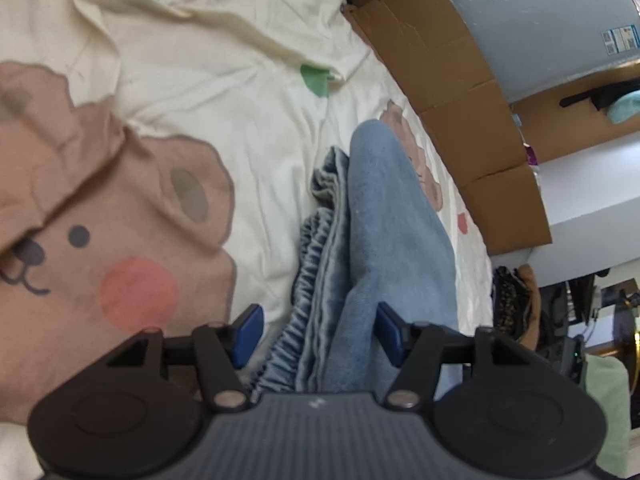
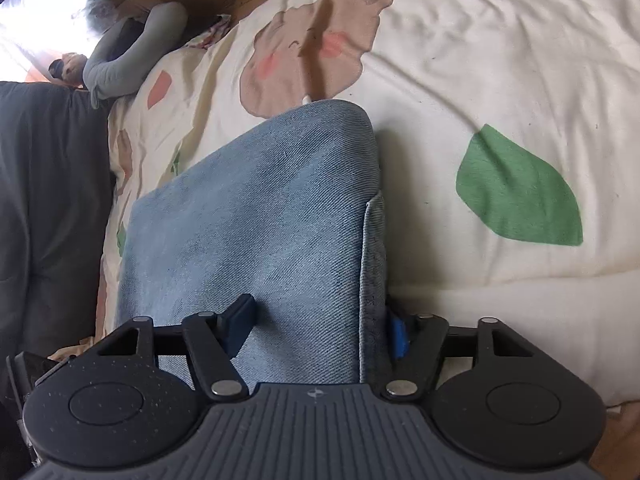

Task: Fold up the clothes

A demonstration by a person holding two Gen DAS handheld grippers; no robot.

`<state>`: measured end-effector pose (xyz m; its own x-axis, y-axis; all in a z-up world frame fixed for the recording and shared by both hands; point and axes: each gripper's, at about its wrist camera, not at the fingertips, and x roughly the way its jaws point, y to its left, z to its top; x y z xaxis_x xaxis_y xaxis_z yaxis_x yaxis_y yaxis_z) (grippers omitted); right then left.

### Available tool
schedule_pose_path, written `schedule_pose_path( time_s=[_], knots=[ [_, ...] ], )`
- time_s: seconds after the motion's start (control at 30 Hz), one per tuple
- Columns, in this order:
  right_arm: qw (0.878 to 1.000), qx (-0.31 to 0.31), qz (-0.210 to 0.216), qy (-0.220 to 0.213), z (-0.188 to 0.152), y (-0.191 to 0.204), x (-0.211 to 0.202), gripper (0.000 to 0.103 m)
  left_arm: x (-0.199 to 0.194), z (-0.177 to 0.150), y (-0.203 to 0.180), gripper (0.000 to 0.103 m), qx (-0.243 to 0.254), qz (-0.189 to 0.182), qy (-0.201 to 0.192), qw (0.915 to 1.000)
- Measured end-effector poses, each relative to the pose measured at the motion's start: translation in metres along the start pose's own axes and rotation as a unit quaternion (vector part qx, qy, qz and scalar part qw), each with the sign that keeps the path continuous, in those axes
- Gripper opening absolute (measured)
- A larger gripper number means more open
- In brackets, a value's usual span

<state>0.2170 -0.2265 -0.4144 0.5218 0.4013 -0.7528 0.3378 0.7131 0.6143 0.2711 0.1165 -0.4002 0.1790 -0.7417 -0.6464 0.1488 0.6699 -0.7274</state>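
Beside the bear print (image 1: 120, 216) on the bedsheet (image 1: 248, 128), the jeans (image 1: 384, 216) lie folded into a thick stack. Left gripper (image 1: 318, 336) and right gripper (image 2: 318, 330) straddle them, jaws half-open, gripping nothing; folding looks nearly finished.

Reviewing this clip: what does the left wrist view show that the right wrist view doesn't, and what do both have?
Only the left wrist view shows the jeans' gathered elastic waistband and a flattened cardboard box beside the bed. Only the right wrist view shows a grey sleeve and a large green leaf print. Both show the folded jeans on the bear-print bedsheet, lying between each gripper's open jaws.
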Motion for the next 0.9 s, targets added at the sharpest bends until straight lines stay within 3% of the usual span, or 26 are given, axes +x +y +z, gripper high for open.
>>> schedule_pose_path(
  time_s=[0.03, 0.1, 0.2, 0.53, 0.9],
  knots=[
    [1.0, 0.0, 0.001, 0.002, 0.001, -0.001, -0.001, 0.056, 0.002, 0.0, -0.001, 0.056, -0.001, -0.006, 0.002, 1.0],
    [1.0, 0.004, 0.005, 0.005, 0.004, -0.003, -0.005, 0.038, 0.003, 0.0, -0.004, 0.055, 0.005, -0.004, 0.003, 1.0],
    [1.0, -0.001, 0.012, 0.007, 0.009, -0.001, -0.013, 0.025, 0.002, 0.0, -0.006, 0.05, -0.001, -0.008, 0.003, 1.0],
    [1.0, -0.026, 0.0, 0.011, 0.027, 0.013, -0.027, 0.02, 0.017, -0.004, -0.019, 0.048, 0.002, -0.023, 0.009, 0.9997],
    [0.999, -0.046, -0.022, -0.005, 0.058, 0.001, -0.054, 0.019, 0.056, -0.01, -0.047, 0.046, 0.001, -0.052, 0.028, 0.9983]
  ],
)
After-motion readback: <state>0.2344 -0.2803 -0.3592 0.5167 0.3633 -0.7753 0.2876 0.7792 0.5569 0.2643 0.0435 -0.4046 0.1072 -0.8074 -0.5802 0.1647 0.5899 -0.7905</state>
